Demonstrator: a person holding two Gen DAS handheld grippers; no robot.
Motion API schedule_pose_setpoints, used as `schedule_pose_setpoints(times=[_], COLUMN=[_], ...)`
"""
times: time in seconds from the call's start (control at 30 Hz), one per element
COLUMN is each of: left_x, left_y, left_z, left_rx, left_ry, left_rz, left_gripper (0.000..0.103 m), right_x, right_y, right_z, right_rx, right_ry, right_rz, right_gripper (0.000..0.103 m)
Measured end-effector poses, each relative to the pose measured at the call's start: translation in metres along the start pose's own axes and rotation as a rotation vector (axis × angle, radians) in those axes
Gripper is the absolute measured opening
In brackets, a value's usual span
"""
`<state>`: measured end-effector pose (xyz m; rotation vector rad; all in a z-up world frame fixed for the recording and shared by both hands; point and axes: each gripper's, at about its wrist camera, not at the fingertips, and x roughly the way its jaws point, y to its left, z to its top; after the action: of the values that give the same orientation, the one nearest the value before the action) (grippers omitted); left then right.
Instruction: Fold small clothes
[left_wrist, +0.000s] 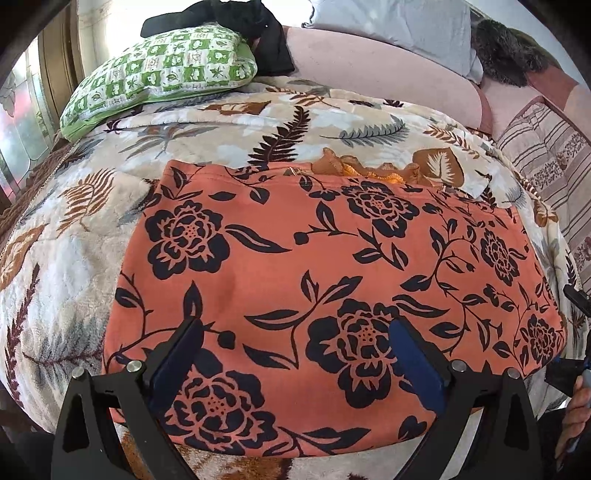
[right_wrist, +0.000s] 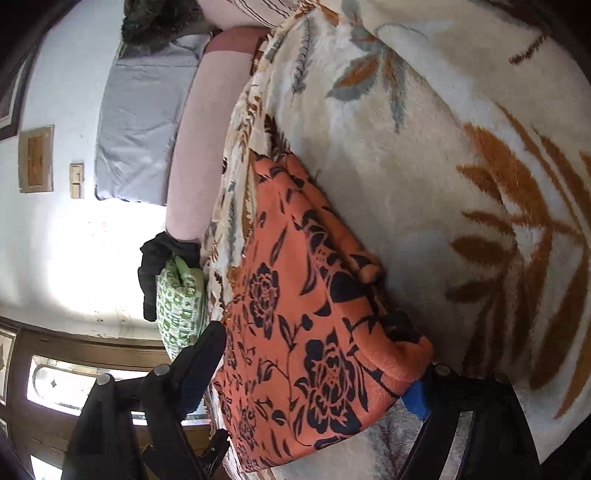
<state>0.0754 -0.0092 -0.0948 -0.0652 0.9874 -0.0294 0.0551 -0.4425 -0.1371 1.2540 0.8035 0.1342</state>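
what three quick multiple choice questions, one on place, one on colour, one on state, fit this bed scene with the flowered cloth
1. Where does the green checked pillow lie?
A. beyond the cloth, at the bed's far left
B. on the cloth
C. on the floor

2. What colour is the flowered cloth?
A. blue with white
B. orange with black
C. plain grey

3. How do the left gripper jaws stand?
A. shut on the pillow
B. open over the cloth
C. shut, empty

Answers: 1 A, it sits past the cloth's far edge; 2 B, black flowers on orange; 3 B, both fingers stand wide apart.
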Motion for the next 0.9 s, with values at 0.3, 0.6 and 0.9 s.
schedule_pose_setpoints(times=[0.3,0.6,0.9], left_x=[0.033,0.043,0.011], left_y=[-0.023,-0.02,0.012], left_z=[0.002,-0.007,0.008], left_rx=[0.094,0.147,0.044], left_ry=[0.03,0.033,-0.018], left_rz=[0.054,0.07,-0.063], left_gripper=[0.1,0.103,0.103], right_x=[0.013,0.017,0.024], right_y=[0.007,0.009,0.114], right_z=[0.005,0.006,-0.022], right_rx=[-0.097,-0.154,-0.553], right_ry=[0.038,0.042,-0.002], right_rz=[-0.096,-0.148,-0.355], right_gripper=[0.058,0.054,0.015])
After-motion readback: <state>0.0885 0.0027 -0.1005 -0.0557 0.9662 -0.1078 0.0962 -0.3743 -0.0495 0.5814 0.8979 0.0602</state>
